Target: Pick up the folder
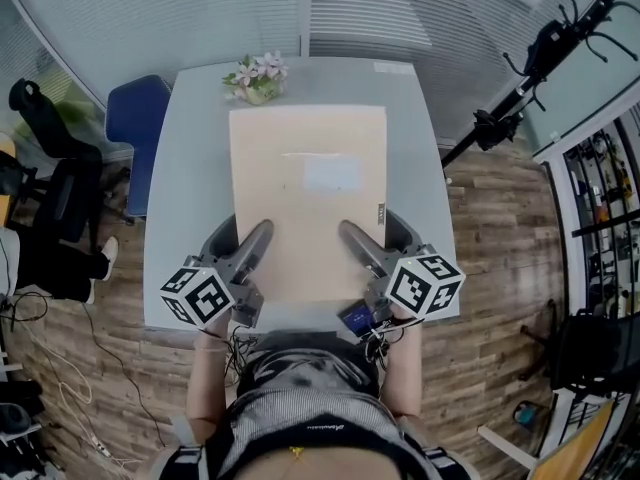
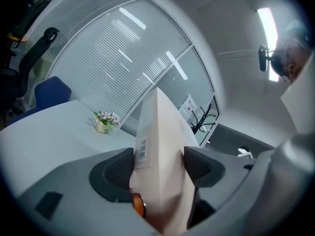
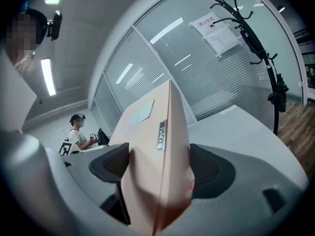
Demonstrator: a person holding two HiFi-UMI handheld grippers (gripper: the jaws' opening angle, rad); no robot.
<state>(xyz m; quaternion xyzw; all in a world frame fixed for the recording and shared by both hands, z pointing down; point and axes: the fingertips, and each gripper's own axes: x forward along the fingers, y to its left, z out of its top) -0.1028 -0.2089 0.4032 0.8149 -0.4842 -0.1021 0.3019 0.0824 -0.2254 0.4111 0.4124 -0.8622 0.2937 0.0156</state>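
In the head view the folder [image 1: 308, 183] stretched long across the table [image 1: 195, 168], with its near edge toward the person and its far edge just short of the flower pot [image 1: 258, 78]. The left gripper [image 1: 240, 244] and right gripper [image 1: 378, 236] each had that near edge, one toward either side. Whether the far end had cleared the tabletop could not be told. Held only at one end, the folder would likely sag or swing as it rose, and a forward push could nudge the pot.

In the left gripper view the jaws were closed on the folder's edge, a pad pressed on each face. The bite looked shallow, so the weight hanging out ahead might pull it loose.

In the right gripper view the jaws were likewise clamped on the folder, which ran away edge-on above the table. If one gripper rose faster than the other, the folder would probably twist or crease between them
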